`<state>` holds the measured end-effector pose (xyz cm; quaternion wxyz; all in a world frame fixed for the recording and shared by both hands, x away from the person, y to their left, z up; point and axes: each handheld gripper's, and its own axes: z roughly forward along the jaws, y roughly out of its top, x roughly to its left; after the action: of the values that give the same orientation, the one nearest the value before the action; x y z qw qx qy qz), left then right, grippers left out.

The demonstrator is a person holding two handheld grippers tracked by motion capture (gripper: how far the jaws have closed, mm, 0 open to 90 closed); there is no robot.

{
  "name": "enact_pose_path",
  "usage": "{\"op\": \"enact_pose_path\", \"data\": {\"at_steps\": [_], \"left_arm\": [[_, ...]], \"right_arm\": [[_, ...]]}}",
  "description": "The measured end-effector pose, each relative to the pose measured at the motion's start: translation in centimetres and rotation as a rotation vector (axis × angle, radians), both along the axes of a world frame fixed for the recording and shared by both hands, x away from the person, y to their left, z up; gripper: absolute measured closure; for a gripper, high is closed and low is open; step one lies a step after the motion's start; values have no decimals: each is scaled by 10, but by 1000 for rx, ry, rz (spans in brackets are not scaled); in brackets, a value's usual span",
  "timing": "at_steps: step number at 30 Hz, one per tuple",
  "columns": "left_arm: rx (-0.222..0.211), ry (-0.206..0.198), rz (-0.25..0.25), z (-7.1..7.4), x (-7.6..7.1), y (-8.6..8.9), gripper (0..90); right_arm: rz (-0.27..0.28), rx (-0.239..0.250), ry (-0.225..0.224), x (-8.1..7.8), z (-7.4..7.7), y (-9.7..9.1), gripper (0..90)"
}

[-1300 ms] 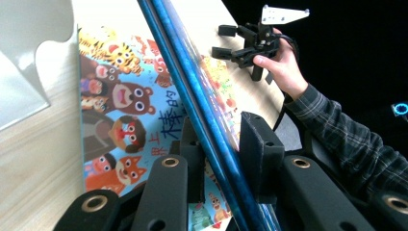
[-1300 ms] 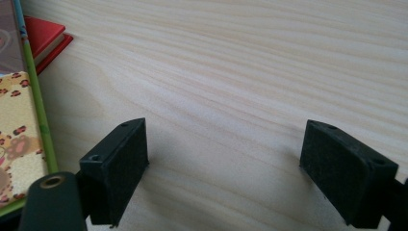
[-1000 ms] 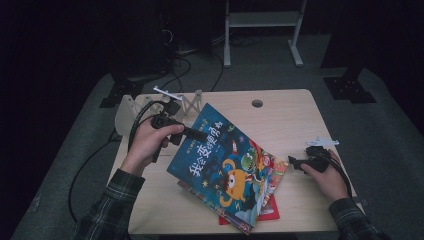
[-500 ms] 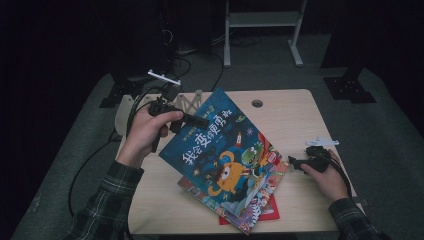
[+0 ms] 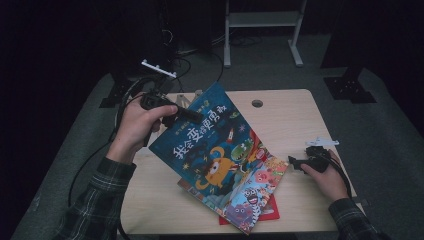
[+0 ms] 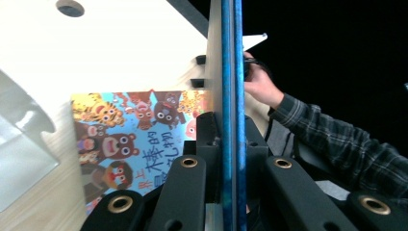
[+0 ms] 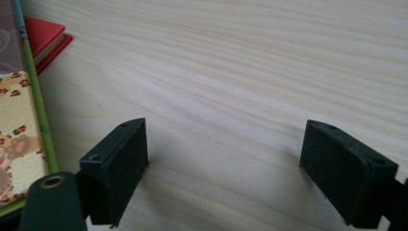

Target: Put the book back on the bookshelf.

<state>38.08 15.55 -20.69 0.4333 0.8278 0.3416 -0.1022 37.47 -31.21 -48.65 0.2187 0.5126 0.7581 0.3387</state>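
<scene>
A blue picture book (image 5: 215, 150) with a orange monster on its cover is tilted up off the table, its near end still over the other books. My left gripper (image 5: 194, 115) is shut on its far left corner. In the left gripper view the book's blue edge (image 6: 232, 72) stands upright with the left gripper (image 6: 232, 132) clamped on both sides of it. My right gripper (image 5: 294, 163) rests on the table at the right, open, a short way from the books. In its own view the right gripper (image 7: 223, 163) has only bare wood between its pads.
Under the blue book lie a colourful animal book (image 5: 255, 192) and a red book (image 5: 272, 214). The animal book (image 6: 134, 139) lies flat on the wooden table (image 5: 280, 107). A small wooden rack (image 5: 187, 96) stands at the table's far left. Cables trail off the left side.
My left gripper has risen with the blue book, so the book's far corner now stands higher and the cover tilts more steeply. The right gripper has stayed still.
</scene>
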Motion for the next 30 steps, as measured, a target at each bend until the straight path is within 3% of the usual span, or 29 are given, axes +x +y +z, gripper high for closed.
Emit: {"op": "enact_pose_path", "data": {"at_steps": [7,30], "left_arm": [[26,-21,23,5,-2,13,823],[15,-34,168,17,-14,82,823]], "right_arm": [[0,0,0,0,0,0,156],[-14,-1,1,0,0,1,147]]}}
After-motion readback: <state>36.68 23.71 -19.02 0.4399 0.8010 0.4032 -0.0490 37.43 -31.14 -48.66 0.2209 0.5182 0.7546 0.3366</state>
